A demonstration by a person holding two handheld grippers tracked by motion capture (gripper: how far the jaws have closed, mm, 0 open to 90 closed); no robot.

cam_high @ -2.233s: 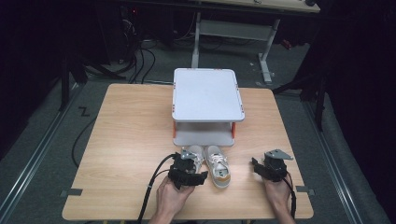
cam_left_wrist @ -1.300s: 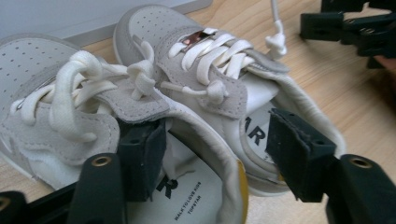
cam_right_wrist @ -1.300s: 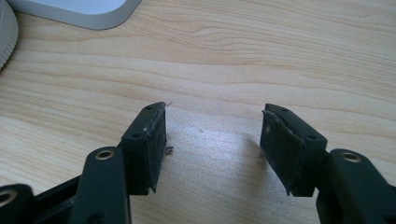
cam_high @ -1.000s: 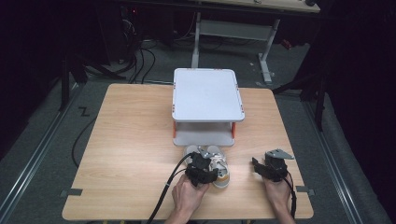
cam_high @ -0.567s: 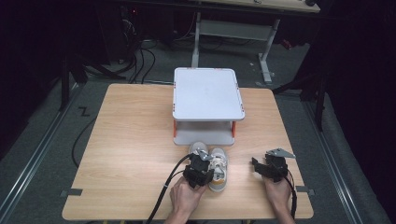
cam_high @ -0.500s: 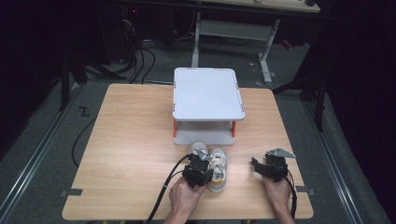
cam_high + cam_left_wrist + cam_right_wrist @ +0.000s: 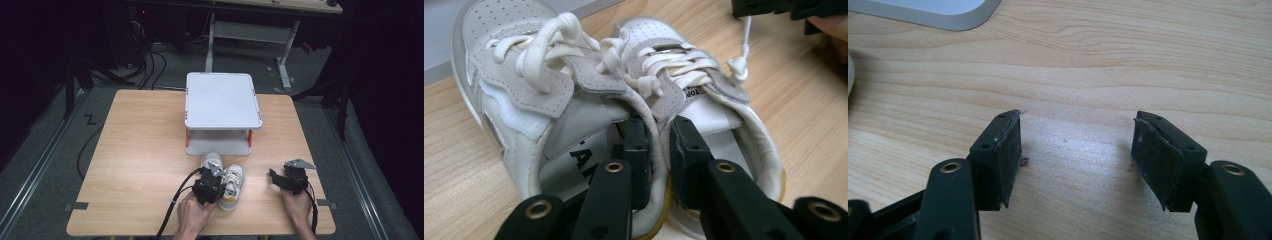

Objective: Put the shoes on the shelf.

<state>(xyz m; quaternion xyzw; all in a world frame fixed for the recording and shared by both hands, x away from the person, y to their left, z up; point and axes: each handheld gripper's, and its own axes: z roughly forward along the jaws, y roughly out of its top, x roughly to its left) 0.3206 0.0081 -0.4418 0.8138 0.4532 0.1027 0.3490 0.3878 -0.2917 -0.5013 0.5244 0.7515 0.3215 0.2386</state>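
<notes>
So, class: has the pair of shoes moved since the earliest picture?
Yes. The pair of shoes, pinched by the left gripper, has slid right, now lying below the two-tier stand's right half rather than its middle.

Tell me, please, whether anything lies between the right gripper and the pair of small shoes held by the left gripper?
Nothing visible does. Bare table separates the open right gripper from the shoes. The left gripper pinches the shoes' two inner collars together, one jaw inside each shoe.
</notes>
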